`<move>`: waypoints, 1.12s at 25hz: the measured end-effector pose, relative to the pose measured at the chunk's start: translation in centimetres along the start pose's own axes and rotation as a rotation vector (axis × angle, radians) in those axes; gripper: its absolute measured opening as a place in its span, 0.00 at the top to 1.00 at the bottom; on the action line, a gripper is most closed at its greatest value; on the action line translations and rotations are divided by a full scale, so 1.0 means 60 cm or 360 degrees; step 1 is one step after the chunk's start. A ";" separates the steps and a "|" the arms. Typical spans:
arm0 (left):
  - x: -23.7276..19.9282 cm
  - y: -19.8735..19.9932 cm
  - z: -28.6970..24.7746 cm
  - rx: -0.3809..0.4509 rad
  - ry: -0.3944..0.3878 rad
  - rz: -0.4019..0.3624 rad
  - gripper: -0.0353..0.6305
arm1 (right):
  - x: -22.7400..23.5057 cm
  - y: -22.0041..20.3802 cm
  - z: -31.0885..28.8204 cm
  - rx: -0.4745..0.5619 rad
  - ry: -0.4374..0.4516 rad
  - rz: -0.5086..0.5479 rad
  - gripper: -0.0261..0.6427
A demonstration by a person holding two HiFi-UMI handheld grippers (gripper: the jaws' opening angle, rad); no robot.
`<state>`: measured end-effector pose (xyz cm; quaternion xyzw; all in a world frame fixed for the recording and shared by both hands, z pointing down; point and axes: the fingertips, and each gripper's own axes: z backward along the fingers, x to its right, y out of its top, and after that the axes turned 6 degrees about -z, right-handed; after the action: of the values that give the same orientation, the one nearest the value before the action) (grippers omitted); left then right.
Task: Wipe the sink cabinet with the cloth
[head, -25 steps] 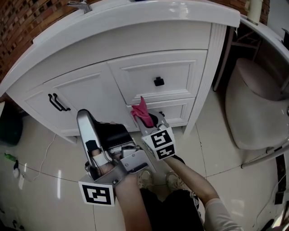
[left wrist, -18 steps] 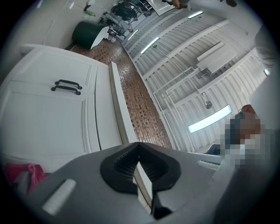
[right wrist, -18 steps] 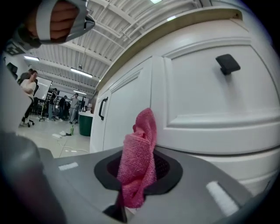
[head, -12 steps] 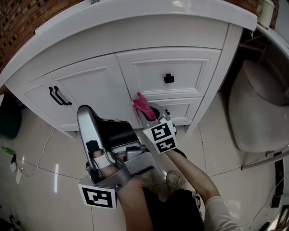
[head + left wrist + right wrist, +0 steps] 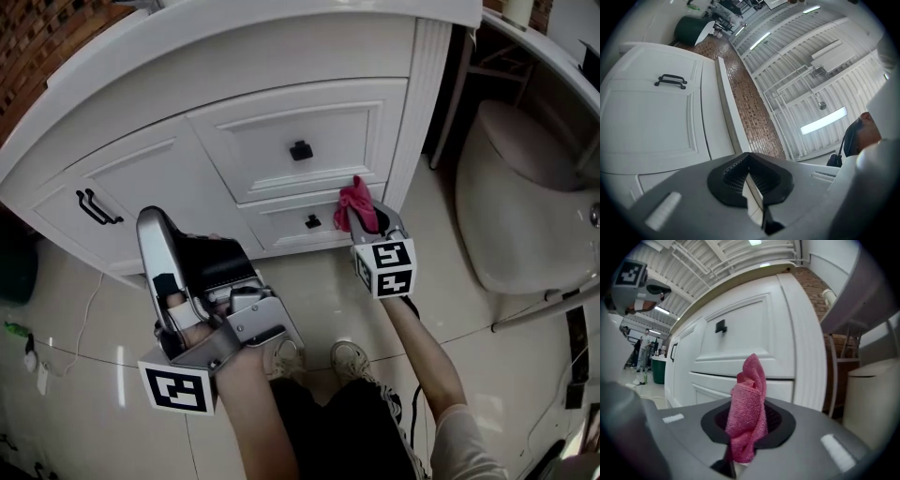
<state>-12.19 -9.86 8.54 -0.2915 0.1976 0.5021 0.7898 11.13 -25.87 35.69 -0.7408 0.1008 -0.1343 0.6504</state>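
The white sink cabinet [image 5: 281, 112] fills the top of the head view, with a door on the left and two drawers [image 5: 300, 155] on the right. My right gripper [image 5: 361, 217] is shut on a bunched pink cloth [image 5: 356, 203], held close to the lower drawer's right end beside the fluted corner post [image 5: 408, 103]. In the right gripper view the cloth [image 5: 749, 408] sticks up between the jaws in front of the drawers [image 5: 740, 333]. My left gripper [image 5: 155, 230] is held back, lower left, shut with nothing in it; its view faces the cabinet door [image 5: 651, 122].
Black double handles [image 5: 94, 206] sit on the left door, and black knobs [image 5: 301, 150] on the drawers. A beige toilet [image 5: 525, 206] stands to the right. A green bin [image 5: 14, 272] is at far left. My shoes [image 5: 352, 356] rest on glossy tile floor.
My right gripper has carried the pink cloth rightward along the lower drawer, from its left end to its right end near the corner post. The left gripper stays held back.
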 end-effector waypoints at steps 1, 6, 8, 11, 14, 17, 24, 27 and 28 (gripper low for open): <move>0.004 -0.012 -0.002 -0.0098 -0.0045 -0.0081 0.94 | 0.030 -0.002 0.006 0.0001 -0.0060 -0.0017 0.87; -0.077 -0.065 0.061 -0.0712 -0.0025 -0.0864 0.94 | 0.109 -0.018 0.038 -0.0042 -0.0221 -0.0070 0.87; -0.143 -0.073 0.078 -0.0765 0.0035 -0.0958 0.94 | 0.103 -0.014 0.049 -0.0023 -0.0208 -0.0126 0.87; -0.215 -0.094 0.092 -0.0891 0.0041 -0.1140 0.94 | 0.041 0.001 0.060 0.0045 -0.0089 -0.0133 0.87; -0.284 -0.117 0.098 -0.0938 0.0070 -0.1212 0.94 | -0.069 0.012 0.030 0.0123 0.0097 -0.0141 0.87; -0.356 -0.147 0.124 -0.0991 0.0151 -0.1211 0.94 | -0.205 -0.020 -0.028 0.0097 0.0296 -0.0159 0.87; -0.429 -0.171 0.177 -0.1045 0.0241 -0.1153 0.94 | -0.304 -0.087 -0.110 -0.0007 0.0403 0.0037 0.87; -0.443 -0.178 0.185 -0.1059 0.0242 -0.1143 0.94 | -0.246 -0.088 -0.100 -0.0021 0.0311 -0.0035 0.87; -0.445 -0.179 0.187 -0.1064 0.0240 -0.1141 0.94 | -0.226 -0.086 -0.093 -0.0018 0.0281 -0.0061 0.87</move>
<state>-13.35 -24.10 35.93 -0.6140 -0.0303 0.2121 0.7597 -3.65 -26.03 40.53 -0.7315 0.1443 -0.2108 0.6322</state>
